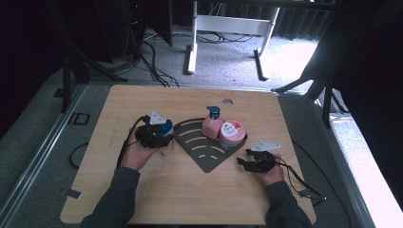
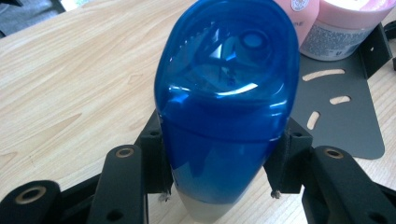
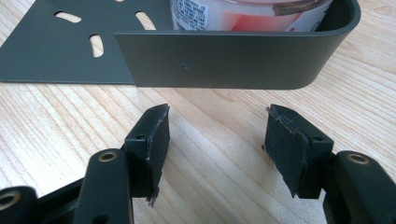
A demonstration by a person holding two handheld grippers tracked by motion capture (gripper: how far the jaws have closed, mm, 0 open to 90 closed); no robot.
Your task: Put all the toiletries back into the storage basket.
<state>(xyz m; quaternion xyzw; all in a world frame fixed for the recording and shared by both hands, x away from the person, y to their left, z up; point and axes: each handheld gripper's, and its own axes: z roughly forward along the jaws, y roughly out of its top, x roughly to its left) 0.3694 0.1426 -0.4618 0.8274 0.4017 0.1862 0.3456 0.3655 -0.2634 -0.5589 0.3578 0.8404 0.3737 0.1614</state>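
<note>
A bottle with a translucent blue cap [image 2: 224, 116] stands on the wooden table just left of a dark slotted corner tray [image 1: 204, 154]. My left gripper [image 2: 223, 154] is shut on it, a pad pressing on each side below the cap. In the high view the bottle [image 1: 167, 128] sits against the left gripper [image 1: 159, 137]. At the tray's back corner stand a pink pump bottle [image 1: 212, 124] and a pink jar [image 1: 232, 134]. My right gripper [image 1: 244, 159] rests by the tray's right end. Its jaws [image 3: 215, 140] are open over bare wood, facing the tray's wall [image 3: 224, 60].
A round hole [image 1: 227, 101] is cut in the table near its far edge. Cables trail from both grippers across the table [image 1: 190, 194]. Past the far edge, white desk legs [image 1: 191, 57] and wires lie on the floor.
</note>
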